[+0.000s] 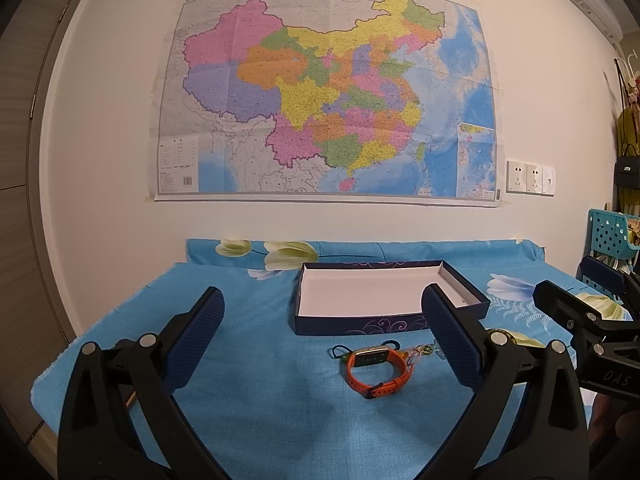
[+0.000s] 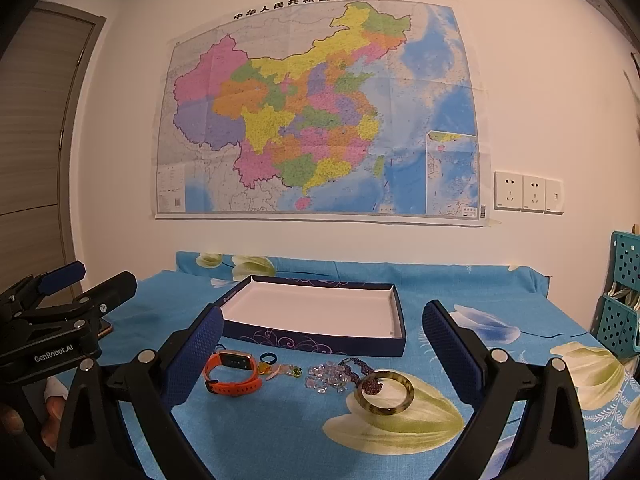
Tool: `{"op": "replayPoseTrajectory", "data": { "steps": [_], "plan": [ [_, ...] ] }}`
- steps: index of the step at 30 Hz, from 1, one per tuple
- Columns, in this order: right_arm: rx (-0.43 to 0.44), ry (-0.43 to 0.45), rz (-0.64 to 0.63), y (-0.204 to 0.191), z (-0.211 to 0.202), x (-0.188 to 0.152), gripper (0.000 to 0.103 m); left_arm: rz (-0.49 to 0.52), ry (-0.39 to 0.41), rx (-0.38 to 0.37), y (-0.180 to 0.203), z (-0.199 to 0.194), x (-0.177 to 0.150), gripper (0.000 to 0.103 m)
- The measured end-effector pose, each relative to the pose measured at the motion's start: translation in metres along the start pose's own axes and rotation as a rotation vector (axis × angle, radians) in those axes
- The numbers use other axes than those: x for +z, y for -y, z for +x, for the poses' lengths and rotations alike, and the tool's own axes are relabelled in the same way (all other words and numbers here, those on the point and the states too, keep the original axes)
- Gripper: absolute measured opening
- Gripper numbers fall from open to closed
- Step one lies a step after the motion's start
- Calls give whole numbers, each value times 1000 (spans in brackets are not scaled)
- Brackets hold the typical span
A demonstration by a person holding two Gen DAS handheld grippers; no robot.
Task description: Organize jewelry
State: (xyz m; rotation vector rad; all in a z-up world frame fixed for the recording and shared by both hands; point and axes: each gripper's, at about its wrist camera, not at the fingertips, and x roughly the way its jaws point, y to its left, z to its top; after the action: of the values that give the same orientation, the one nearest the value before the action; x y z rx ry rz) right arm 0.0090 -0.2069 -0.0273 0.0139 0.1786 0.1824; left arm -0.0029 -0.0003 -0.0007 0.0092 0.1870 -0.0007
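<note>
Just in front of the open navy box (image 2: 316,316) on the blue worktop (image 2: 260,432), an orange watch (image 2: 232,374), crystals (image 2: 326,376) and a bangle (image 2: 386,392) are lying, while the left gripper (image 1: 320,316) and right gripper (image 2: 322,330) are hovering, jaws wide apart, holding nothing.

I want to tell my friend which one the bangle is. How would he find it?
Find the empty dark blue box on the flowery blue cloth. Jewelry lies in a row before it. The bangle is rightmost: one stiff, brownish, marbled ring, not beads.
</note>
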Motion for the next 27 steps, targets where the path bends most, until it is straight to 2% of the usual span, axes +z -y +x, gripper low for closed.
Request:
{"op": "replayPoseTrajectory", "data": {
  "steps": [27],
  "plan": [
    [6,-9,2,0,2,0,97,-5,-2,0,-3,4,1,97]
  ]
}}
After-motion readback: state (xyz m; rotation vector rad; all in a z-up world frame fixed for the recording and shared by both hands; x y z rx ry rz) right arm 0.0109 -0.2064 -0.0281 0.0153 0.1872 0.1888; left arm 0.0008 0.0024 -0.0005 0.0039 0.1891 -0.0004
